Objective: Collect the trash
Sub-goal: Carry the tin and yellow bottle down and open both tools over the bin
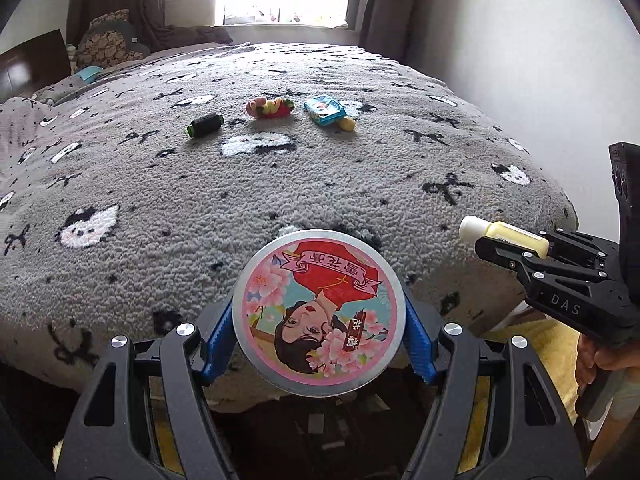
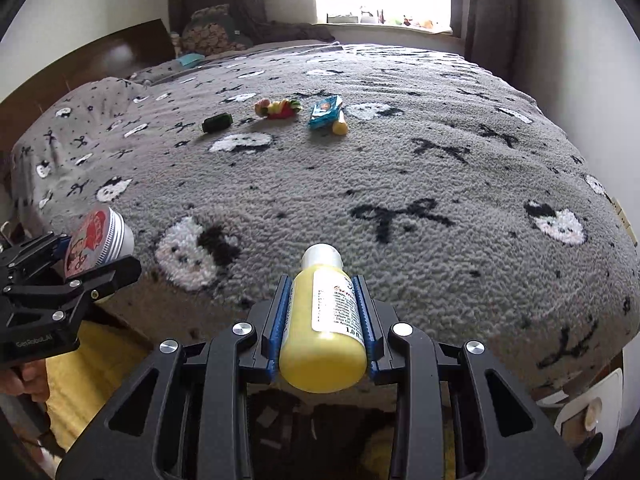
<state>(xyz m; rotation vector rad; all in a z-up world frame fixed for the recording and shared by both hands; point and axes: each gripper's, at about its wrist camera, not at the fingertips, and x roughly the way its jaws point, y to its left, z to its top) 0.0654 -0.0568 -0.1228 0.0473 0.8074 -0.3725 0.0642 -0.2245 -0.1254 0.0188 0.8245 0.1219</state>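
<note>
**A:** Metal round tin with the pink flower lid (image 1: 318,314) sat clamped in the left gripper (image 1: 319,334)?

**B:** Yep, right gripper (image 2: 323,330) clenched the yellow plastic bottle (image 2: 325,322), cap forward. Teal wrapper (image 2: 326,111) lay far ahead, slightly nearer the right.

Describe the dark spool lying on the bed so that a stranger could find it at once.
On the grey fleece blanket, three small clusters lie in a row toward the window. The black thread spool with green ends is the leftmost, beside the colourful plush toy; it alone is dark and cylindrical.
</note>
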